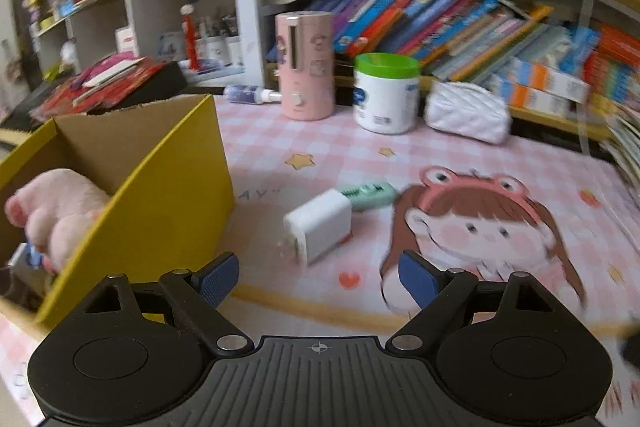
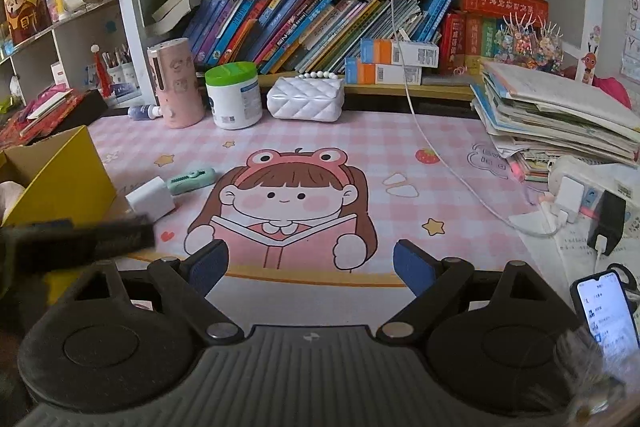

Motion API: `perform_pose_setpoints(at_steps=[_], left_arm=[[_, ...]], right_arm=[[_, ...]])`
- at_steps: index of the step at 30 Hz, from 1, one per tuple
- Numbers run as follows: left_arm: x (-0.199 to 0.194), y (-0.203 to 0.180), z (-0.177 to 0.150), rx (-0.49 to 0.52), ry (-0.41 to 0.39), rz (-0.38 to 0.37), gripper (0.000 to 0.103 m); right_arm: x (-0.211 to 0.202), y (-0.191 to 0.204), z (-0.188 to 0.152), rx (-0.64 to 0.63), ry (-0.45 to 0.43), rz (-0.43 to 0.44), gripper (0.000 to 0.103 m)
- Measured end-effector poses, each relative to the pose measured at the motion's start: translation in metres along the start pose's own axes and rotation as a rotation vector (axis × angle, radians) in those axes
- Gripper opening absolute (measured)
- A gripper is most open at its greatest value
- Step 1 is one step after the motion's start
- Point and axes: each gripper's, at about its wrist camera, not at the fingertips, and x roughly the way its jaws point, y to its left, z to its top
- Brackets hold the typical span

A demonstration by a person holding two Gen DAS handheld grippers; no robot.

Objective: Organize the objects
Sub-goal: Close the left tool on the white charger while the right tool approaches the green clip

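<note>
charger [image 1: 320, 229] right of box [image 1: 160, 187], plush toy [image 1: 60, 211] inside box

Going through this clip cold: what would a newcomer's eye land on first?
Probably the big cartoon girl in a frog hat printed on the pink checked desk mat, filling the middle of the desk. Next, the yellow cardboard box at the left edge with a pink plush toy inside, and the white charger lying beside it against a green correction tape.

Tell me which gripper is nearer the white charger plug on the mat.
Left. The left gripper hovers just short of the white charger plug; the right gripper sits farther off, over the mat's middle.
</note>
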Motion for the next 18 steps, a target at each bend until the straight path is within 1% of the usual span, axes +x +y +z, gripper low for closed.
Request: perform_pose_setpoints(at_steps=[7, 10, 13, 14, 15, 16, 18], left_arm=[[0.065, -0.017, 0.008, -0.087, 0.075, 0.111, 0.088], [0.078, -0.019, 0.01, -0.107, 0.071, 0.152, 0.088], [0.087, -0.024, 0.013, -0.096, 0.061, 0.193, 0.088], [0.088, -0.024, 0.014, -0.097, 0.057, 0.195, 0.082], [0.09, -0.024, 0.014, -0.097, 0.057, 0.189, 0.071], [0.091, -0.024, 0.015, -0.093, 0.061, 0.193, 0.063], [0.09, -0.022, 0.015, -0.082, 0.059, 0.163, 0.062]], right_arm=[[0.007, -0.018, -0.004, -0.017, 0.043, -0.002, 0.089], [0.009, -0.026, -0.006, -0.018, 0.065, -0.012, 0.089], [0.011, -0.033, -0.009, -0.017, 0.081, -0.021, 0.089], [0.012, -0.035, -0.009, -0.017, 0.086, -0.025, 0.089], [0.012, -0.036, -0.009, -0.017, 0.088, -0.027, 0.089], [0.013, -0.037, -0.009, -0.018, 0.09, -0.029, 0.089], [0.013, -0.038, -0.009, -0.02, 0.089, -0.03, 0.089]])
